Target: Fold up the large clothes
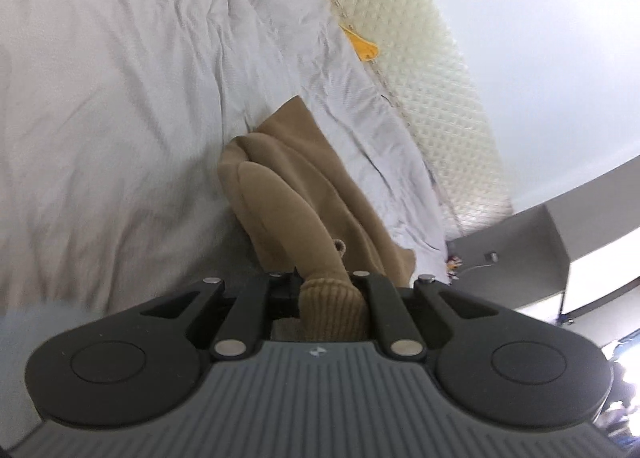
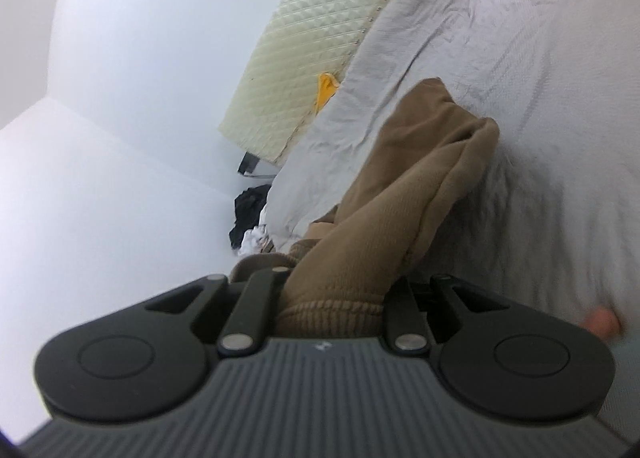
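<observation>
A tan knit garment (image 1: 316, 194) hangs from both grippers over a bed with a pale grey duvet (image 1: 120, 98). My left gripper (image 1: 332, 298) is shut on a ribbed cuff of the garment, and the sleeve runs forward from it. In the right wrist view the same tan garment (image 2: 404, 186) stretches away from my right gripper (image 2: 336, 298), which is shut on another ribbed edge. The fingertips of both grippers are hidden by the cloth. The far end of the garment rests on the duvet (image 2: 520, 58).
A cream quilted mattress edge (image 1: 432, 58) runs along the bed by a white wall, with a yellow item (image 1: 364, 44) tucked against it. A grey cabinet (image 1: 532, 242) stands past the bed. Dark and white clothes (image 2: 250, 218) lie on the floor.
</observation>
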A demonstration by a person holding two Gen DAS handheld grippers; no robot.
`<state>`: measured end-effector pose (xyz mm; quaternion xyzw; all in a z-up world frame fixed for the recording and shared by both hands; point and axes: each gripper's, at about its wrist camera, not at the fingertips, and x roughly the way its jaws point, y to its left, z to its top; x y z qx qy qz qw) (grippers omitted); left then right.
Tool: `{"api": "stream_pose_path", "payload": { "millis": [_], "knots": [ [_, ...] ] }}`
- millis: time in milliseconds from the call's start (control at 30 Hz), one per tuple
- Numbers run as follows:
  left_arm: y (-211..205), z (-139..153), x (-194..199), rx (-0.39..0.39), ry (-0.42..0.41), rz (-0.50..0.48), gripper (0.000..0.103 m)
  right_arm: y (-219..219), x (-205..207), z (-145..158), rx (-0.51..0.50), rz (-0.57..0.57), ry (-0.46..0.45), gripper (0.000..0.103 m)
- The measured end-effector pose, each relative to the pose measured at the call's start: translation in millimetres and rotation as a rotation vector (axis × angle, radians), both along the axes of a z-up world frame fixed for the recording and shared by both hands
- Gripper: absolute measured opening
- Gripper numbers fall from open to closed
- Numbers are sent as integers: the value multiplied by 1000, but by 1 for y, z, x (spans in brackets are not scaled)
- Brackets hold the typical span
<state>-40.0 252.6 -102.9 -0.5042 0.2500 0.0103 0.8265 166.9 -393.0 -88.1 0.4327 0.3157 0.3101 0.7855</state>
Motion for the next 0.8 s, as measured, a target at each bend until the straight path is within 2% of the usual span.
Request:
{"api": "stream_pose_path", "payload": {
  "millis": [167, 267, 367, 467, 567, 667, 733, 800],
  "knots": [
    [-23, -13, -61, -39, 7, 19, 10, -15, -48, -6, 6, -22, 56, 20],
    [-29, -21, -76, -77, 16, 42, 10, -21, -59, -13, 19, -49, 86, 20],
    [-30, -13, -73, -47, -19, 49, 10, -22, -50, -10, 37, -62, 67, 20],
    [-23, 2, -49, -63, -66, 44, 10, -21, -27, -4, 86, -77, 64, 20],
    [-15, 23, -4, -75, -82, 47, 10, -8, 16, 1, 145, -70, 82, 20],
    [-9, 40, 50, -64, -50, 75, 10, 5, 68, 4, 157, -88, 129, 20],
    [-3, 42, 88, -98, -36, 85, 11, 17, 108, 3, 138, -103, 161, 20],
    [-1, 45, 126, -83, -14, 88, 11, 25, 144, -5, 147, -109, 213, 20]
  ]
}}
